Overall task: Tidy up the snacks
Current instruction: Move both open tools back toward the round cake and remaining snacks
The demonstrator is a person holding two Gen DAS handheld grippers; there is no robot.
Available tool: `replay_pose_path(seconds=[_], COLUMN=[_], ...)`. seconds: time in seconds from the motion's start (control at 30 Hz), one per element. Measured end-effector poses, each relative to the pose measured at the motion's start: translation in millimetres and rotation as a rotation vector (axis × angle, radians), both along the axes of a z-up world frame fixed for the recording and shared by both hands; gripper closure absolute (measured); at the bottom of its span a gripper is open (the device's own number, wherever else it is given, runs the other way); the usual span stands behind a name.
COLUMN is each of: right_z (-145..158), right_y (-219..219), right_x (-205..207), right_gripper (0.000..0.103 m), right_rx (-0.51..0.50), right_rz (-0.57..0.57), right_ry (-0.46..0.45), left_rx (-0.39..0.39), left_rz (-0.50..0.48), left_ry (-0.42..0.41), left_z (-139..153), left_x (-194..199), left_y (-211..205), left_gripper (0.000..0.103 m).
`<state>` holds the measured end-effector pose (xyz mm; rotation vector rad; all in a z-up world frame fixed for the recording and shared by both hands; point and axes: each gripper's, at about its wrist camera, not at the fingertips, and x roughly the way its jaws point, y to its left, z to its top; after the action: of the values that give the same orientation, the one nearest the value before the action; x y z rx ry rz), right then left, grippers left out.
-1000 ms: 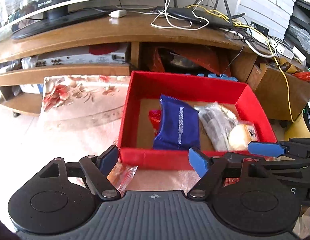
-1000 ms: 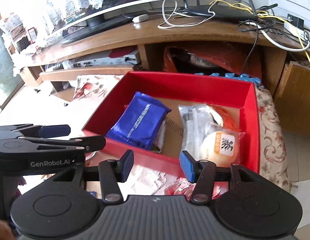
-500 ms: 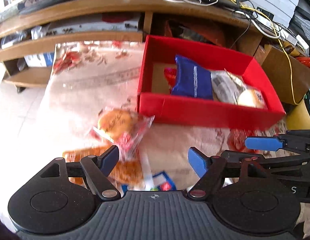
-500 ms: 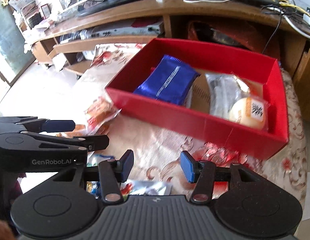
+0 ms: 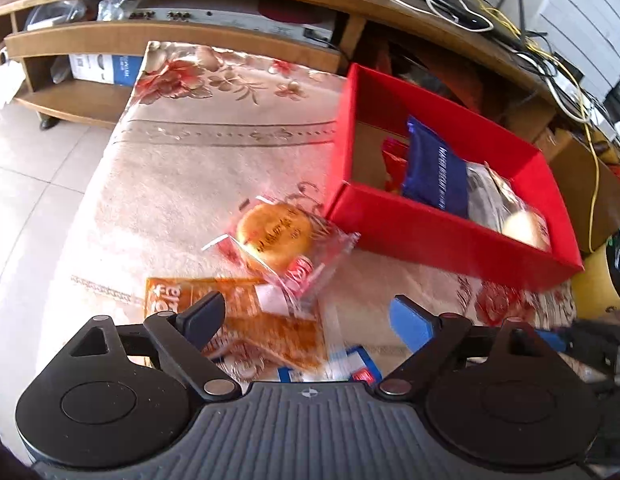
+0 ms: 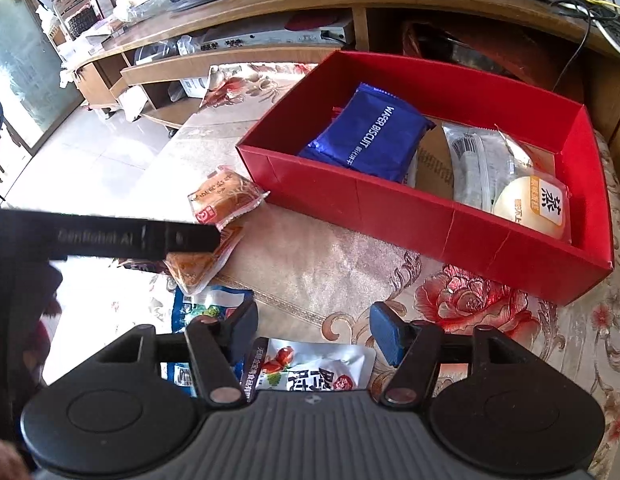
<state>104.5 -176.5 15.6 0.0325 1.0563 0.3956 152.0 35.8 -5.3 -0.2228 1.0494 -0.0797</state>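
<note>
A red box (image 5: 450, 236) on the flowered cloth holds a blue wafer packet (image 5: 436, 172), a grey clear packet (image 6: 474, 164) and a wrapped white bun (image 6: 530, 200). Left of the box lie a round pastry in clear wrap (image 5: 276, 236) and an orange packet (image 5: 246, 320). My left gripper (image 5: 306, 314) hovers over the orange packet, jaws opening, pressing on nothing. My right gripper (image 6: 314, 324) hangs above a white packet with red print (image 6: 314, 368), jaws opening, nothing gripped. A blue-and-white packet (image 6: 206, 304) lies partly hidden beside it.
A wooden TV stand (image 5: 190, 36) with shelves, a router and tangled cables (image 5: 450, 0) runs behind the table. The tiled floor (image 6: 90, 152) drops off past the cloth's left edge. The left gripper's finger (image 6: 150, 236) crosses the right wrist view.
Both grippers have drawn back from the red box and sunk toward the loose snacks in front of it. Both pairs of jaws stand wider than before.
</note>
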Motion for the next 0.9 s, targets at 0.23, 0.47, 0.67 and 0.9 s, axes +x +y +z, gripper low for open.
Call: replay_pose_path(seconds=[0.23,0.47,0.67,0.9], right_z=[-5,-7,-9,-17], right_y=[-2,-1,2,3], right_x=[5,8,12,14], right_gripper=[0.043,0.043,0.043,0.043], right_rx=[0.008,0.006,-0.001,-0.007], right_rz=[-0.008,-0.001,-0.021,-0.01], right_ry=[0.013,0.006,0.01,0.038], left_rx=[-0.015,-0.025,-0.052,0.027], left_rz=[0.063,0.049,0.058,-0.096], left_ry=[-0.013,0.008,-0.001,0.026], left_z=[4,-4,-7,-21], left_x=[26,28,45,67], left_y=[17,21,28,-3], left_gripper=[0.008,0.008,0.008,0.004])
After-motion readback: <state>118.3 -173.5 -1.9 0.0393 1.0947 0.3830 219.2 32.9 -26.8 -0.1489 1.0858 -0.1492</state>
